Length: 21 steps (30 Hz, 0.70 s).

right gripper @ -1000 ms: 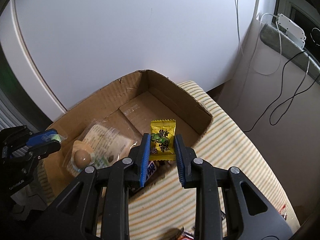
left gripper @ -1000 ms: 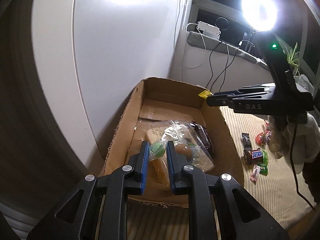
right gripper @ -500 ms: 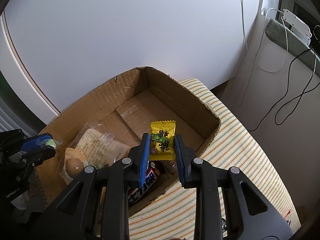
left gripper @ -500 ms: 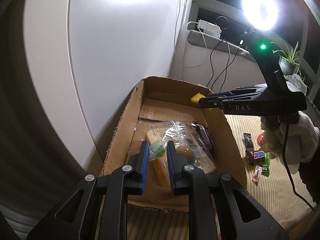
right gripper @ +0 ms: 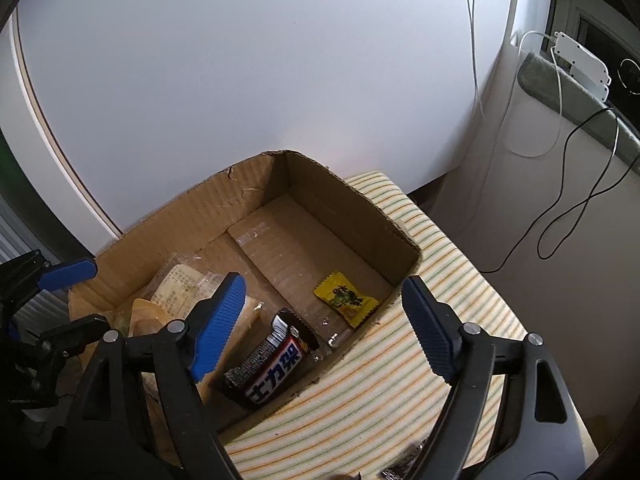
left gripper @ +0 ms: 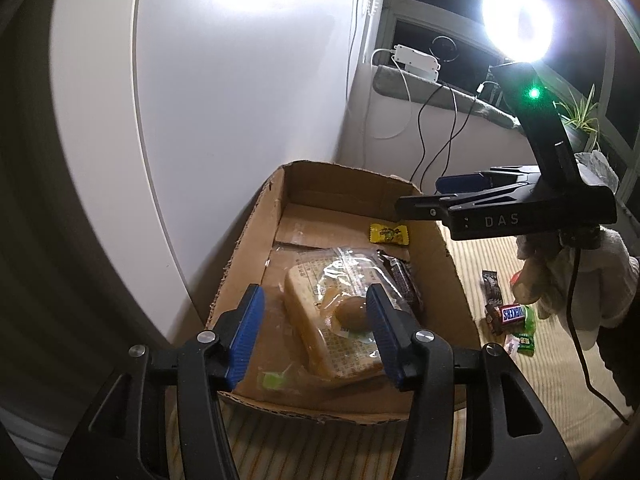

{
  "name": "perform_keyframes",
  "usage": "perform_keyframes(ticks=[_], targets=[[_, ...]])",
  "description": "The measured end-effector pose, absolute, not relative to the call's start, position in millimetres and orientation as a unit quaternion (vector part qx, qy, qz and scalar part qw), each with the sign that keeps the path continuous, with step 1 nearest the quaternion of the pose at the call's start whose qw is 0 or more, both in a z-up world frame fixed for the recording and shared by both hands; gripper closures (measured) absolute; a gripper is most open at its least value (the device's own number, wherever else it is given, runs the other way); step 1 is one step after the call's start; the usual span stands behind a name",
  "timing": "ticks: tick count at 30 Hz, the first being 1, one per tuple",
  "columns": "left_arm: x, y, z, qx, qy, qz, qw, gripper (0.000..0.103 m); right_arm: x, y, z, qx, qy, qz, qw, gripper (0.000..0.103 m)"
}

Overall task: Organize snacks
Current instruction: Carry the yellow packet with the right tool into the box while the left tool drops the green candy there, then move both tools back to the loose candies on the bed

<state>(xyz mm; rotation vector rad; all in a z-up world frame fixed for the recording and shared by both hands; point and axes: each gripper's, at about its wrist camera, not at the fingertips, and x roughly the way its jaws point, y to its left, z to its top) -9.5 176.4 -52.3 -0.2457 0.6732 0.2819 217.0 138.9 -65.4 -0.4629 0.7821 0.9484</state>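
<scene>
An open cardboard box (left gripper: 452, 280) (right gripper: 352, 204) stands on a striped cloth. My left gripper (left gripper: 316, 332) is open and empty above the box's near end. A small green candy (left gripper: 272, 380) lies on the box floor below it. My right gripper (right gripper: 324, 316) is open and empty above the box's side; it also shows in the left wrist view (left gripper: 416, 196). A yellow candy (right gripper: 346, 298) (left gripper: 389, 234) lies on the box floor. A clear-wrapped bread pack (left gripper: 340, 320) and a dark chocolate bar (right gripper: 272, 364) (left gripper: 400, 280) lie in the box too.
Several loose snacks, among them a Snickers bar (left gripper: 510, 314), lie on the striped cloth (left gripper: 500, 380) right of the box. A white wall (right gripper: 240, 80) stands behind the box. A bright lamp (left gripper: 516, 24) and cables (left gripper: 444, 120) are at the back right.
Both grippers have opened. The green candy dropped from my left gripper and the yellow candy from my right gripper, both onto the box floor.
</scene>
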Motion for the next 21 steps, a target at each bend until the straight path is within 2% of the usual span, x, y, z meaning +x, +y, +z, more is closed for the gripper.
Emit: perform_keyframes(ticks=[21], targets=[[-10.3,120.0,-35.1,-0.1,0.318,0.069,0.94,0.051,195.5,41.1,-43.6,-0.205,0.363,0.419,0.807,0.02]])
